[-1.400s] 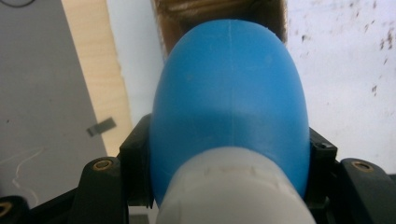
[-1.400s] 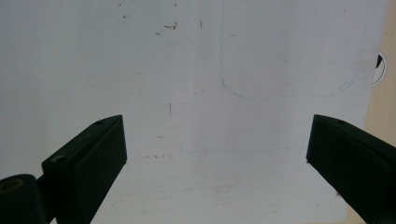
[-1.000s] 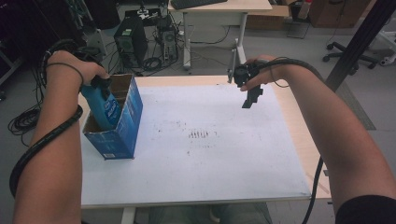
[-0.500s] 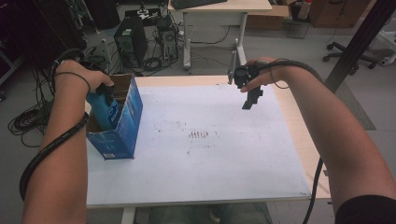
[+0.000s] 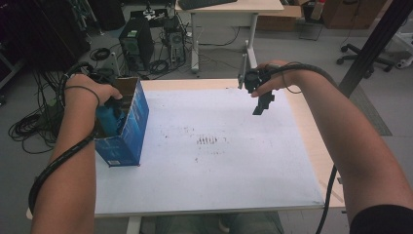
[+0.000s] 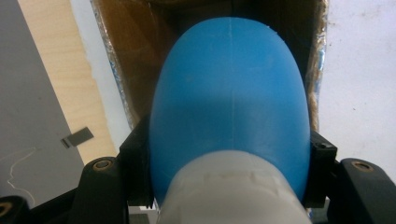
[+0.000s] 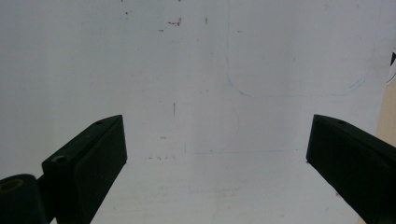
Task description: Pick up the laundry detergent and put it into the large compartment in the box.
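Lowering the bottle (image 6: 229, 102) deeper into the box (image 5: 127, 131) than a second ago, my left gripper (image 5: 113, 105) clamped on it; release comes next, I judge; right gripper (image 7: 217, 144) hangs open, empty

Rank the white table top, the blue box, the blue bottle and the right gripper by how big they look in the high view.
1. White table top.
2. Blue box.
3. Blue bottle and right gripper: look alike in size; the bottle is partly hidden in the box, so I won't rank them.
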{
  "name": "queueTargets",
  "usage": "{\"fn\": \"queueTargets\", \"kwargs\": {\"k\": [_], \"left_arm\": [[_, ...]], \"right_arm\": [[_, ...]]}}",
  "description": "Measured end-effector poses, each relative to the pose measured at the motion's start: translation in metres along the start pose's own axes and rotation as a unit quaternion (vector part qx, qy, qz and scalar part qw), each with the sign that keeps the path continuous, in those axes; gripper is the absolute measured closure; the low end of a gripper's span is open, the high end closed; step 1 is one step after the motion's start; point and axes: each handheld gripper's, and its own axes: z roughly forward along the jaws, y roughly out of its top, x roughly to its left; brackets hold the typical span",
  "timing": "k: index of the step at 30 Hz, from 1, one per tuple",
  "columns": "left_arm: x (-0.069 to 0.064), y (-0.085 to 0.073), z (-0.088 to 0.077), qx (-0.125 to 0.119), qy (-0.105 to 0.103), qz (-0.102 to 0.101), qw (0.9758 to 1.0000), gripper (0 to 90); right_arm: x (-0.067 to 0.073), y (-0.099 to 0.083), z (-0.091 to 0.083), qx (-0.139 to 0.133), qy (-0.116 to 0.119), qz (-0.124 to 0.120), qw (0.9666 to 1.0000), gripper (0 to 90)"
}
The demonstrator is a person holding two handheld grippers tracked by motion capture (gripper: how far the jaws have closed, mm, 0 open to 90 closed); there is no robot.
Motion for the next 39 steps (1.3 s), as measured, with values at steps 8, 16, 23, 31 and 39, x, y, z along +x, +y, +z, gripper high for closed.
{"fn": "queueTargets", "kwargs": {"k": [8,16,23,31,39], "left_arm": [[0.000,-0.001,0.014,-0.001,-0.003,-0.004,1.0000,38.0],[0.000,0.001,0.027,0.000,-0.008,-0.007,0.9999,38.1],[0.002,0.002,0.036,-0.001,-0.009,-0.011,0.9999,38.0],[0.006,0.001,0.042,-0.005,-0.011,-0.016,0.9998,38.0],[0.006,0.000,0.043,-0.006,-0.011,-0.017,0.9998,38.0]], "right_arm": [[0.001,-0.001,0.001,0.002,0.000,0.001,1.0000,5.0],[0.002,-0.001,0.000,0.001,0.000,0.000,1.0000,5.0],[0.001,-0.003,0.001,0.002,0.001,0.002,1.0000,5.0],[0.001,-0.003,0.004,0.005,0.003,0.002,1.0000,5.1],[0.002,0.000,0.003,0.004,0.001,-0.001,1.0000,5.1]]}}
